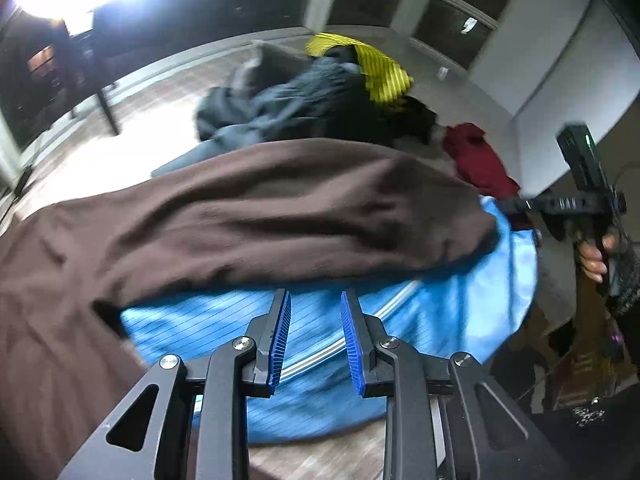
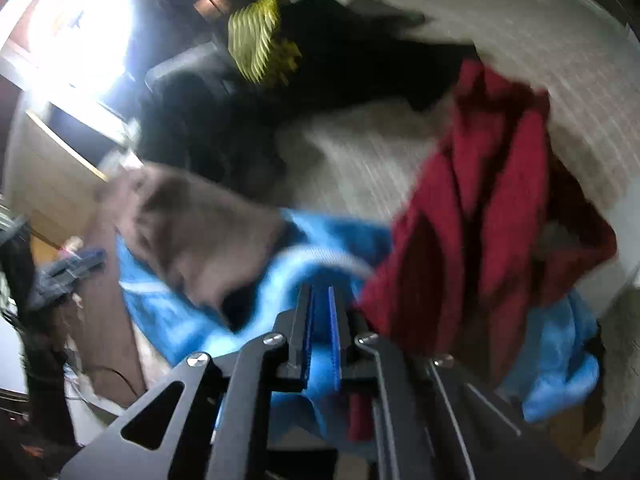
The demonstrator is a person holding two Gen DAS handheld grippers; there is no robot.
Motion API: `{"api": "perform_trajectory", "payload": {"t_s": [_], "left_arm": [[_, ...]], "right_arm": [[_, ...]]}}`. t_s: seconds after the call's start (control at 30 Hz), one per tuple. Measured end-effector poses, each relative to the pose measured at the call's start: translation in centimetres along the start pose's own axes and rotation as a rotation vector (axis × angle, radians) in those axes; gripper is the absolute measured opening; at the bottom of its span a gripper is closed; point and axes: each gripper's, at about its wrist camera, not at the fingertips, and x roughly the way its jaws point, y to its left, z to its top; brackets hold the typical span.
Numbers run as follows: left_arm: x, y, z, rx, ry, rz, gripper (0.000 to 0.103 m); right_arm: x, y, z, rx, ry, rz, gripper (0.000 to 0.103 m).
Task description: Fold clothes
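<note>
1. The left gripper (image 1: 314, 336) is seen w/ its ribbed blue pads spread apart, nothing between them, hovering over the bright blue pinstriped garment w/ a white stripe (image 1: 320, 344).
2. The right gripper (image 2: 320, 334) is pressed nearly together, pinching a fold of that blue cloth; a bit of the dark red knit garment (image 2: 480, 208) may be caught too, can't be told for sure through the blur.
3. Task's things: the blue piece is spread on the table, partly covered by the brown soft jersey garment (image 1: 240, 208); neither is seen folded. Behind, a loose heap: grey-blue rumpled cloth (image 1: 272, 108), yellow striped fabric (image 1: 380, 68), black items.
4. Risks, judged:
   - red knit could be dragged along w/ the blue if both are clamped, tangling the pile.
   - brown jersey's weight on the blue could make the thin slick cloth slip from the pads or bunch.
   - the brown piece hangs off the table's near edge & could slide to the floor.
5. Textures: blue looks thin, smooth; brown matte, limp; red thick, ribbed.
</note>
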Motion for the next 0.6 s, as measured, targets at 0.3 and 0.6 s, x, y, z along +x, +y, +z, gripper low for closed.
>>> {"api": "perform_trajectory", "payload": {"t_s": [0.3, 0.6], "left_arm": [[-0.8, -0.1, -3.2, -0.093, 0.023, 0.018, 0.026], [-4.2, 2.1, -9.1, -0.252, 0.028, 0.091, 0.028]], "right_arm": [[5.5, 2.6, 5.5, -0.288, 0.080, 0.132, 0.049], [3.8, 7.8, 4.7, -0.549, 0.062, 0.144, 0.003]]}}
